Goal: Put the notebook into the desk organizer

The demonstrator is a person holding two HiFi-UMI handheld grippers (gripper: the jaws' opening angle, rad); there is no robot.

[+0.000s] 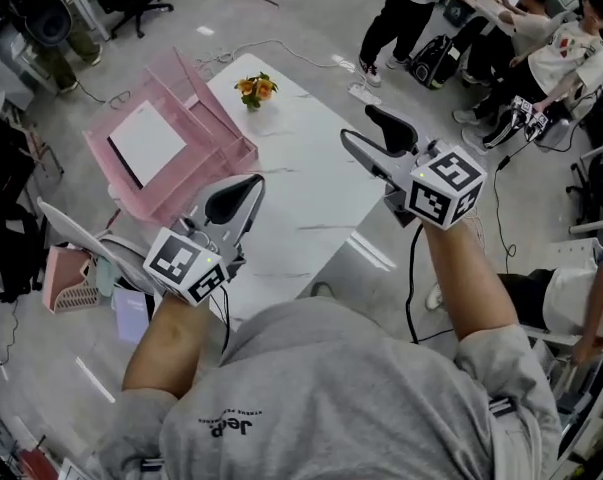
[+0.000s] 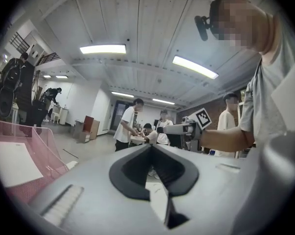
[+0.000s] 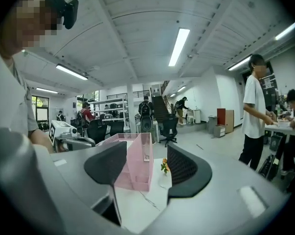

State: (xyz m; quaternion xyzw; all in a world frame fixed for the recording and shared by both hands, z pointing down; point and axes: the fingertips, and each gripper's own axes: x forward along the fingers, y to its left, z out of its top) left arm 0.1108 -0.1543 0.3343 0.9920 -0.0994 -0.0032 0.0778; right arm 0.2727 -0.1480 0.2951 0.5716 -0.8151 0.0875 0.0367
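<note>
The white notebook (image 1: 146, 143) lies inside the pink desk organizer (image 1: 196, 103) at the table's far left corner; in the left gripper view the notebook (image 2: 12, 163) shows behind the organizer's mesh wall (image 2: 45, 151). My left gripper (image 1: 249, 183) hovers over the table's near left side, right of the organizer, jaws meeting at the tips (image 2: 150, 148) with nothing between them. My right gripper (image 1: 359, 128) is raised over the table's right edge, open and empty (image 3: 145, 163). Through its gap the organizer (image 3: 137, 165) shows.
A small pot of orange flowers (image 1: 256, 90) stands at the far end of the white marble table (image 1: 311, 188). Several people (image 1: 401, 18) stand and sit at the far right. A pink basket (image 1: 66, 278) sits on the floor at left.
</note>
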